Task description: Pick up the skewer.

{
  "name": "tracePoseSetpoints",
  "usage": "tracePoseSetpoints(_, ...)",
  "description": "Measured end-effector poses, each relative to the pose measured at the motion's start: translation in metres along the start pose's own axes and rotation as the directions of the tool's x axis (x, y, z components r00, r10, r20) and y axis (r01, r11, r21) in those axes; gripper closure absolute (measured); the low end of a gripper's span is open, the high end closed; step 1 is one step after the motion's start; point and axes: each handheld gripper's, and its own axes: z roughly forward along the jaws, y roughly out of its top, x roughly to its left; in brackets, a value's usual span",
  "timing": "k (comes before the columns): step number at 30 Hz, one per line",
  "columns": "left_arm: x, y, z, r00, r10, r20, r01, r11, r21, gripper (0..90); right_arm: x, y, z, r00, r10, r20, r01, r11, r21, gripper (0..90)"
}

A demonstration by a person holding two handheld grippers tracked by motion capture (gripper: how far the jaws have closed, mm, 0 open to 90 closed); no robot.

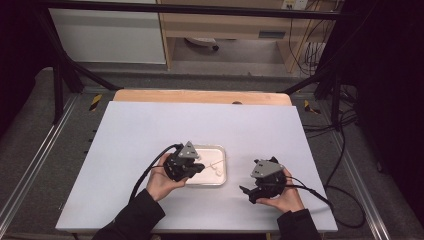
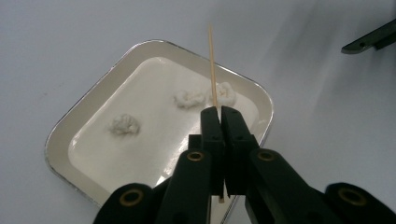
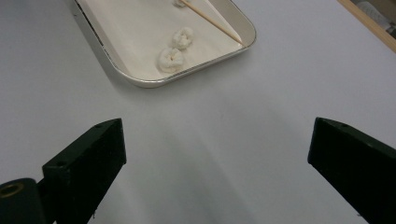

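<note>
- Our left tongs (image 2: 220,116) clench a thin wooden skewer (image 2: 212,70) over the tray (image 2: 60,135), centre frame.
- Right tongs (image 3: 217,158) gape, empty, above the surface (image 3: 280,93).
- Next, probably spear a dough ball (image 2: 124,124); the tip needs steady aim.

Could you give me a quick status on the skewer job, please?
Left gripper shut on skewer over tray. Right gripper open, empty. Nothing in the way.

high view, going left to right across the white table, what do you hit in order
left gripper shut on a thin wooden skewer → metal tray with white lumps in it → bare stretch of white table → right gripper, jaws open, nothing between them
</note>
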Motion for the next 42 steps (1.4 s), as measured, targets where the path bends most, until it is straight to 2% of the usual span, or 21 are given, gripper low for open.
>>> tracePoseSetpoints(7, -0.009, 0.011, 0.008, 0.9992, 0.035, 0.019, -0.035, 0.9992, 0.017, 88.7, 0.004, 0.007, 0.004, 0.9956, -0.092, 0.016, 0.092, 0.996, 0.019, 7.8)
tracePoseSetpoints(9, -0.012, 0.014, 0.01, 0.9986, 0.046, 0.026, -0.047, 0.9987, 0.021, 88.7, 0.004, 0.008, 0.004, 0.9947, -0.102, 0.019, 0.101, 0.995, 0.021, 8.2)
tracePoseSetpoints(14, -0.019, 0.022, 0.015, 0.9966, 0.072, 0.039, -0.073, 0.9969, 0.03, 88.7, 0.005, 0.01, 0.004, 0.9873, -0.156, 0.031, 0.155, 0.988, 0.016, 13.8)
tracePoseSetpoints(18, -0.024, 0.026, 0.02, 0.9949, 0.088, 0.05, -0.09, 0.9952, 0.04, 88.7, 0.005, 0.009, 0.005, 0.9753, -0.218, 0.038, 0.218, 0.976, 0.004, 18.7)
tracePoseSetpoints(19, -0.025, 0.027, 0.021, 0.9944, 0.092, 0.053, -0.094, 0.9948, 0.04, 88.7, 0.005, 0.009, 0.005, 0.9753, -0.218, 0.038, 0.218, 0.976, 0.004, 18.7)
tracePoseSetpoints(20, -0.026, 0.028, 0.022, 0.9938, 0.095, 0.058, -0.097, 0.9944, 0.041, 88.7, 0.006, 0.008, 0.005, 0.9675, -0.25, 0.04, 0.25, 0.968, 0.011, 21.6)
tracePoseSetpoints(22, -0.029, 0.031, 0.022, 0.9928, 0.103, 0.061, -0.105, 0.9935, 0.043, 88.7, 0.006, 0.007, 0.005, 0.9588, -0.281, 0.043, 0.28, 0.96, 0.017, 24.2)
tracePoseSetpoints(23, -0.03, 0.032, 0.023, 0.9921, 0.108, 0.063, -0.111, 0.9929, 0.043, 88.7, 0.006, 0.007, 0.005, 0.9588, -0.281, 0.043, 0.28, 0.96, 0.017, 24.2)
tracePoseSetpoints(24, -0.032, 0.033, 0.024, 0.9913, 0.114, 0.066, -0.117, 0.9923, 0.042, 88.7, 0.007, 0.006, 0.005, 0.951, -0.306, 0.045, 0.305, 0.952, 0.016, 27.7)
tracePoseSetpoints(27, -0.036, 0.036, 0.025, 0.9887, 0.129, 0.077, -0.132, 0.9901, 0.047, 88.7, 0.008, 0.006, 0.006, 0.9387, -0.341, 0.047, 0.341, 0.94, 0.017, 34.6)
tracePoseSetpoints(31, -0.04, 0.039, 0.029, 0.9867, 0.138, 0.086, -0.142, 0.9886, 0.05, 88.7, 0.008, 0.004, 0.006, 0.9142, -0.402, 0.048, 0.402, 0.915, 0.021, 43.0)
tracePoseSetpoints(33, -0.042, 0.04, 0.03, 0.985, 0.146, 0.092, -0.151, 0.9871, 0.053, 88.7, 0.008, 0.003, 0.007, 0.9019, -0.43, 0.045, 0.428, 0.903, 0.039, 46.6)
tracePoseSetpoints(34, -0.043, 0.04, 0.03, 0.9843, 0.149, 0.095, -0.154, 0.9866, 0.052, 88.7, 0.008, 0.003, 0.007, 0.9019, -0.43, 0.045, 0.428, 0.903, 0.039, 46.6)
tracePoseSetpoints(35, -0.043, 0.041, 0.03, 0.9834, 0.153, 0.098, -0.159, 0.9858, 0.055, 88.7, 0.008, 0.003, 0.008, 0.8879, -0.458, 0.042, 0.456, 0.888, 0.055, 50.7)
tracePoseSetpoints(36, -0.044, 0.041, 0.03, 0.9827, 0.156, 0.1, -0.162, 0.9852, 0.055, 88.7, 0.008, 0.002, 0.009, 0.8805, -0.472, 0.043, 0.469, 0.881, 0.058, 52.5)
tracePoseSetpoints(37, -0.044, 0.041, 0.03, 0.9823, 0.156, 0.103, -0.163, 0.9852, 0.055, 88.7, 0.008, 0.002, 0.009, 0.8805, -0.472, 0.043, 0.469, 0.881, 0.058, 52.5)
tracePoseSetpoints(38, -0.045, 0.042, 0.03, 0.9821, 0.157, 0.104, -0.163, 0.9851, 0.055, 88.7, 0.008, 0.002, 0.01, 0.8652, -0.499, 0.046, 0.496, 0.866, 0.06, 56.2)
tracePoseSetpoints(39, -0.045, 0.042, 0.03, 0.9818, 0.158, 0.106, -0.165, 0.9847, 0.058, 88.7, 0.008, 0.002, 0.01, 0.8652, -0.499, 0.046, 0.496, 0.866, 0.06, 56.2)
tracePoseSetpoints(40, -0.045, 0.042, 0.03, 0.9813, 0.16, 0.107, -0.167, 0.9842, 0.059, 88.7, 0.008, 0.002, 0.01, 0.8558, -0.514, 0.055, 0.511, 0.857, 0.06, 58.6)
tracePoseSetpoints(41, -0.045, 0.042, 0.031, 0.9804, 0.164, 0.109, -0.171, 0.9834, 0.061, 88.7, 0.008, 0.002, 0.01, 0.8558, -0.514, 0.055, 0.511, 0.857, 0.06, 58.6)
tracePoseSetpoints(42, -0.046, 0.041, 0.031, 0.9806, 0.162, 0.111, -0.169, 0.9838, 0.06, 88.7, 0.008, 0.003, 0.01, 0.8336, -0.55, 0.054, 0.546, 0.835, 0.068, 61.4)
